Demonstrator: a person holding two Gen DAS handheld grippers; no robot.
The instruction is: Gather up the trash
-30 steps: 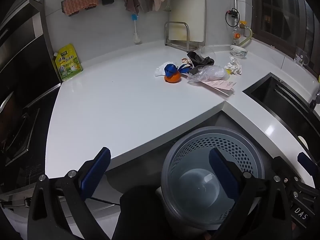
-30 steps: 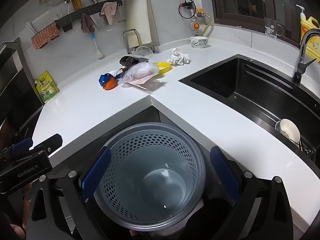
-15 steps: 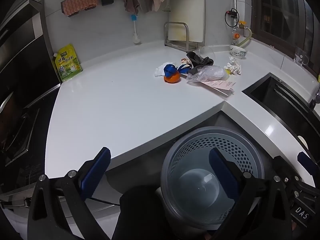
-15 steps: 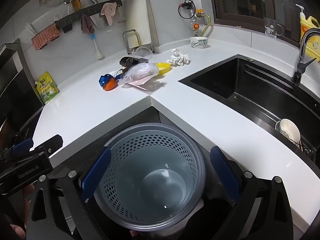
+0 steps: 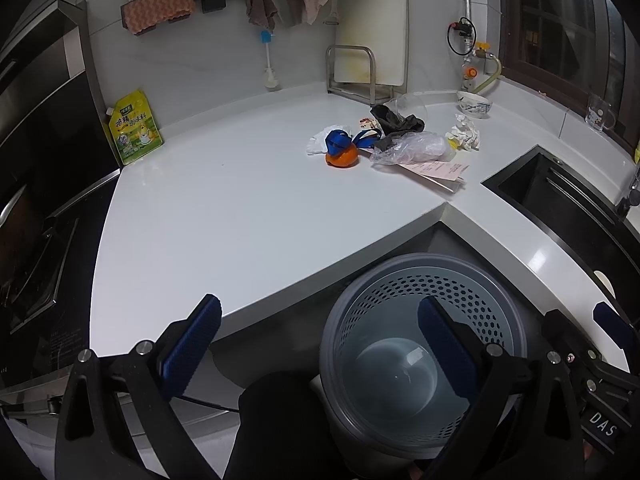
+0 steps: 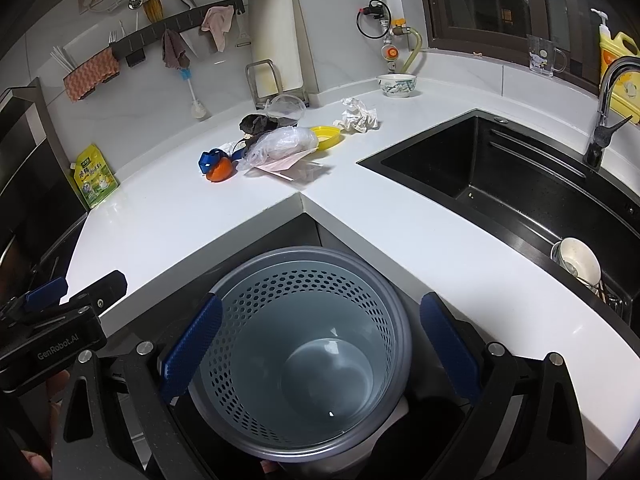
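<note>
A pile of trash lies at the back of the white counter (image 5: 240, 216): an orange fruit with blue tape (image 5: 341, 151), a clear plastic bag (image 5: 416, 147) on pink paper (image 5: 436, 170), a dark rag (image 5: 396, 120), a crumpled tissue (image 5: 466, 134) and a yellow lid (image 6: 326, 136). An empty grey perforated bin (image 6: 304, 356) stands on the floor below the counter corner. My left gripper (image 5: 320, 344) is open and empty, low in front of the counter edge. My right gripper (image 6: 316, 344) is open and empty above the bin.
A black sink (image 6: 500, 176) with a tap (image 6: 604, 120) is at the right, a white bowl (image 6: 576, 260) in its rack. A green-yellow pouch (image 5: 134, 128) leans on the wall at left. A patterned bowl (image 5: 474, 104) and a steel rack (image 5: 352, 76) stand at the back.
</note>
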